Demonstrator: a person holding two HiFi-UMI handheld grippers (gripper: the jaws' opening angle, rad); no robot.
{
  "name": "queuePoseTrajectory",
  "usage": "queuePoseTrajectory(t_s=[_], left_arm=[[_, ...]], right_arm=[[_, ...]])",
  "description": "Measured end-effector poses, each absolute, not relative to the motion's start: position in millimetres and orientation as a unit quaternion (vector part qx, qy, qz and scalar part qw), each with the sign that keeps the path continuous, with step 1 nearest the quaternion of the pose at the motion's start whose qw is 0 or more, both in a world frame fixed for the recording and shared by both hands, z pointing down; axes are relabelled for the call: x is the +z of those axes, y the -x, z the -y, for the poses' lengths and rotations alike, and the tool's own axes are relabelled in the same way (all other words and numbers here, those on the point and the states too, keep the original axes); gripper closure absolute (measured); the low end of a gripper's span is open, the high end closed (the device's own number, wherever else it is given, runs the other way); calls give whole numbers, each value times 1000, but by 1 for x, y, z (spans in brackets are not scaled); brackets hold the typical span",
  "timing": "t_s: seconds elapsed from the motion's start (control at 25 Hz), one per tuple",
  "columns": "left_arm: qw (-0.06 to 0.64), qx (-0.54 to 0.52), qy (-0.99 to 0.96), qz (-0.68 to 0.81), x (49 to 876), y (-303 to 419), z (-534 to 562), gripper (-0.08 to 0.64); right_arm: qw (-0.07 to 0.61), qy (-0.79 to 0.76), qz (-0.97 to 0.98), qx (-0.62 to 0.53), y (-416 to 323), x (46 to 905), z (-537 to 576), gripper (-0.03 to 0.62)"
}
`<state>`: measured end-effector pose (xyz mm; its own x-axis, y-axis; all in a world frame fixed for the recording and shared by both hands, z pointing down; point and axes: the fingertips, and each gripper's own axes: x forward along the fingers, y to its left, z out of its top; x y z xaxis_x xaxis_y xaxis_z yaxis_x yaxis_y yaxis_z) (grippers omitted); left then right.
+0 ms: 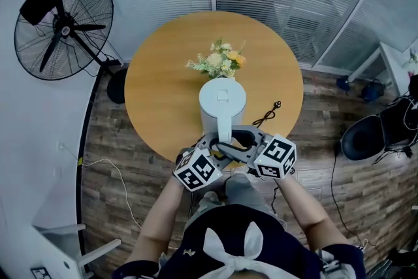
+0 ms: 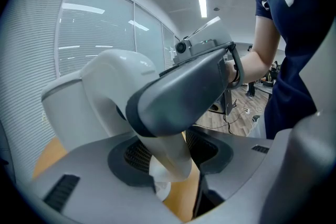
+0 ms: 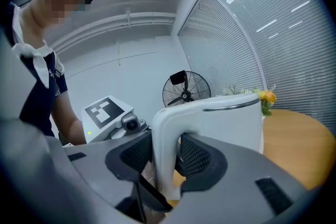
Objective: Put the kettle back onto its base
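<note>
A white kettle [image 1: 222, 104] stands near the front edge of the round wooden table [image 1: 163, 95], its handle pointing toward me. Both grippers meet at that handle. My left gripper [image 1: 219, 147] is shut on the lower part of the white handle [image 2: 168, 155], with the kettle body [image 2: 79, 107] to its left. My right gripper [image 1: 236, 139] is shut on the handle [image 3: 163, 134] higher up, and the kettle body [image 3: 231, 123] fills the right of that view. The kettle hides whatever lies under it, so I cannot tell where the base is.
A vase of flowers [image 1: 219, 62] stands just behind the kettle. A black cord with a plug [image 1: 268, 115] lies on the table to the kettle's right. A standing fan [image 1: 62, 26] is on the floor at left, and dark chairs [image 1: 372, 134] at right.
</note>
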<state>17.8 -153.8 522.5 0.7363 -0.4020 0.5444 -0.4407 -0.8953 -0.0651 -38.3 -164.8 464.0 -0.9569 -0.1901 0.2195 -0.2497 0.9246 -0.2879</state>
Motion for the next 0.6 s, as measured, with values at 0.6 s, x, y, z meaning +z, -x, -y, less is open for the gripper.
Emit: queuePoseTrajectory(t_s=[0.6], left_arm=[[49,284,-930,226,530,-18,151,356]], right_arm=[[102,-109,974,170,39,473,163,417]])
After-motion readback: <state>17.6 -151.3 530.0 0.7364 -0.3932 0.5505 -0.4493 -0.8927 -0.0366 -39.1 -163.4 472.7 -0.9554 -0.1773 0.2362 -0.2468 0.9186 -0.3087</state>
